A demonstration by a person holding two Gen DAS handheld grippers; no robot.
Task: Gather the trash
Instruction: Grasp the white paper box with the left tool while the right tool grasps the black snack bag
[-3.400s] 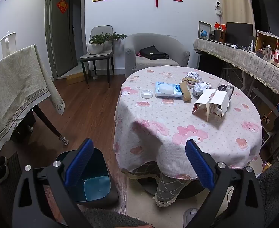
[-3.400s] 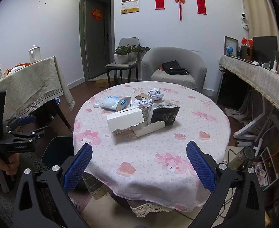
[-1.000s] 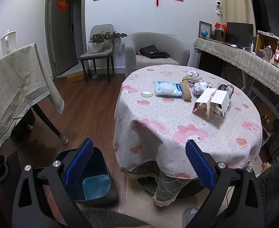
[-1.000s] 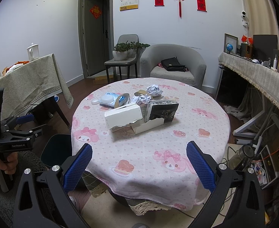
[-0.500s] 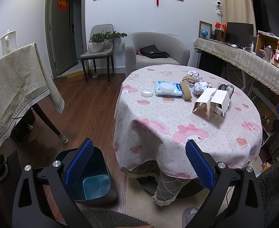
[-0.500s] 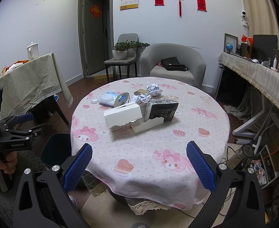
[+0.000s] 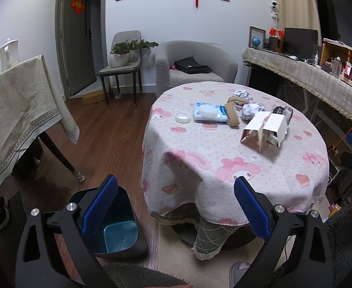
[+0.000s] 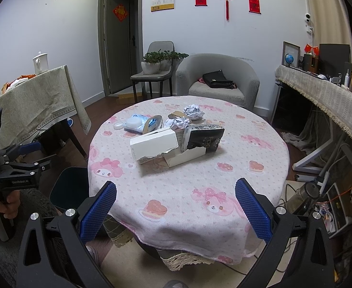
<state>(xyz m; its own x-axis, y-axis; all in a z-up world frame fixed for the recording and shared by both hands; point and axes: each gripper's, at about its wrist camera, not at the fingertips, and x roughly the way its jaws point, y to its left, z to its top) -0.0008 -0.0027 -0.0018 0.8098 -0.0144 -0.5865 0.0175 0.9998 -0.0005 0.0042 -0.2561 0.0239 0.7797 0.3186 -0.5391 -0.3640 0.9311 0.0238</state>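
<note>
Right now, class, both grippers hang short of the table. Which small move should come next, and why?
Probably bring the right gripper forward over the round table toward the torn white box, the nearest litter. Both it and the left gripper are open and hold nothing, no trash has been lifted yet, and the bin stands open on the floor beside the table.

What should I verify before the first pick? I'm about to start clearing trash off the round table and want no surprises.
1. Left gripper open and holding nothing: ok.
2. Right gripper open and holding nothing: ok.
3. Trash bin open on the floor beside the table: ok.
4. Torn white box reachable, nothing in front: ok.
5. Crumpled paper balls sit behind the boxes: not ok for a direct reach.
6. Whether the boxes are empty: cannot tell.
</note>
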